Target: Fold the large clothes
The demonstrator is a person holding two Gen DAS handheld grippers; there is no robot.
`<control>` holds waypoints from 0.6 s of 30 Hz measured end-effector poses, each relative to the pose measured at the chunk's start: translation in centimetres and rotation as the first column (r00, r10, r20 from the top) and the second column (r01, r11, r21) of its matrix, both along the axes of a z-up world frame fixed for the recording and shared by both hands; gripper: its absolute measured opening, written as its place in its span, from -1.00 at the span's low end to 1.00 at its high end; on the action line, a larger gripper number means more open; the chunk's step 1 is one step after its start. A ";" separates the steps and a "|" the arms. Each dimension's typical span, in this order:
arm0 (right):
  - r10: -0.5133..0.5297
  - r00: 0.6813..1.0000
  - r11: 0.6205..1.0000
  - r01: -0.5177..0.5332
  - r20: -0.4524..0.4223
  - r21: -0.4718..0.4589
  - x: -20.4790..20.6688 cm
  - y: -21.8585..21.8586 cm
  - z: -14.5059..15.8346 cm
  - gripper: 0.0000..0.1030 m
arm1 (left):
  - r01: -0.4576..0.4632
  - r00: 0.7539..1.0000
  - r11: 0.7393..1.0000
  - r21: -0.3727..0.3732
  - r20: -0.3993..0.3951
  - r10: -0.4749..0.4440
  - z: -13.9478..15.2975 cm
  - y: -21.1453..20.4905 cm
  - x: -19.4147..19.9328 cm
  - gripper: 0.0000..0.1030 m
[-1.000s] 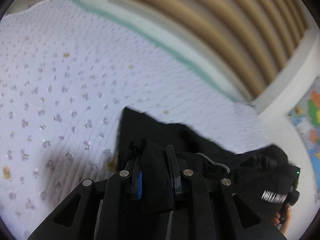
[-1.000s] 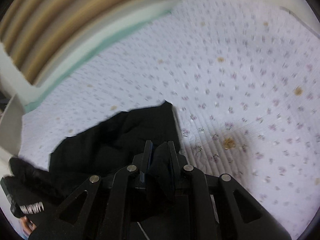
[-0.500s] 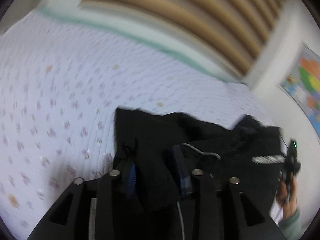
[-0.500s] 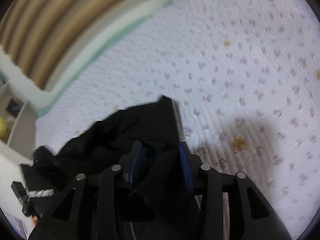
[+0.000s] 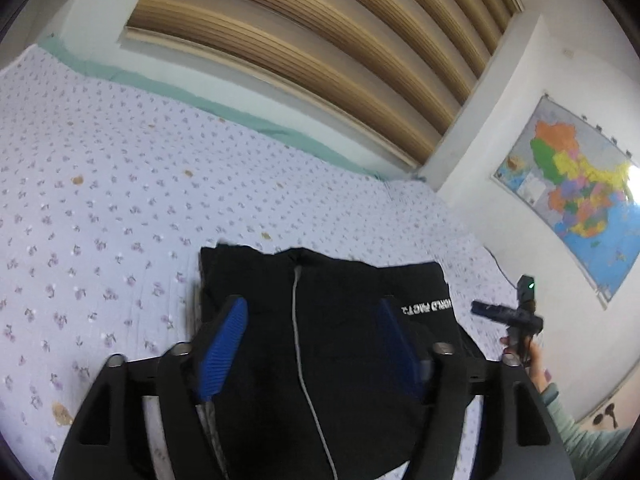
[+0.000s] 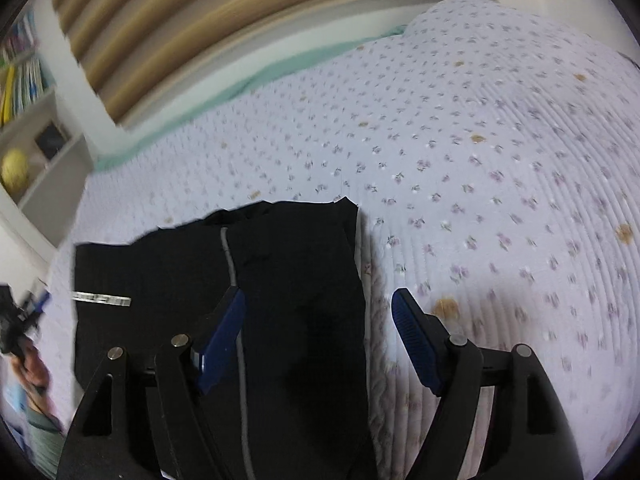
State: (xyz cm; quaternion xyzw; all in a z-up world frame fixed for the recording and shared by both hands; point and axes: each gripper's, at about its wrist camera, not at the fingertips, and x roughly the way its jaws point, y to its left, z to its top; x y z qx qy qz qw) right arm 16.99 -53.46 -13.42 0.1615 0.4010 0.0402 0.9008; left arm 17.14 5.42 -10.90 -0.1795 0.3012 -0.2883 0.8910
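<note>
A black garment (image 5: 332,320) lies folded into a rough rectangle on the bed (image 5: 100,184), which is covered by a pale lilac quilt with small purple flowers. A light grey drawstring (image 5: 298,332) runs down the middle of the cloth, and a strip of white lettering (image 5: 426,307) sits near its right edge in the left wrist view. The left gripper (image 5: 314,338) hovers over the garment with its fingers spread wide; its jaws have just been opening, and the blue pads (image 5: 224,344) stand apart on either side of the drawstring, with the cloth lying flat below them and nothing pinched. The right gripper (image 6: 320,336) is likewise spread, having just been opening: its left finger is over the black cloth beside the drawstring (image 6: 232,264), its right finger is over the bare quilt (image 6: 500,208), and the garment's right edge (image 6: 360,280) runs between the two, ungripped. In the left wrist view the right gripper (image 5: 516,316) appears at the far right, held in a hand (image 5: 532,360) with a grey-green sleeve (image 5: 580,436). Behind the bed are a wall with a slatted brown blind (image 5: 320,44) and a coloured map (image 5: 580,204); the right wrist view shows a white shelf (image 6: 36,128) with books and a yellow ball (image 6: 14,168).
</note>
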 end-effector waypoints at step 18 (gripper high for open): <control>0.159 0.984 0.987 -0.156 -0.080 0.046 8.7 0.7 -5.5 0.04 | 0.072 0.956 0.997 -0.001 -0.284 -0.070 -7.5 -2.6 10.5 0.37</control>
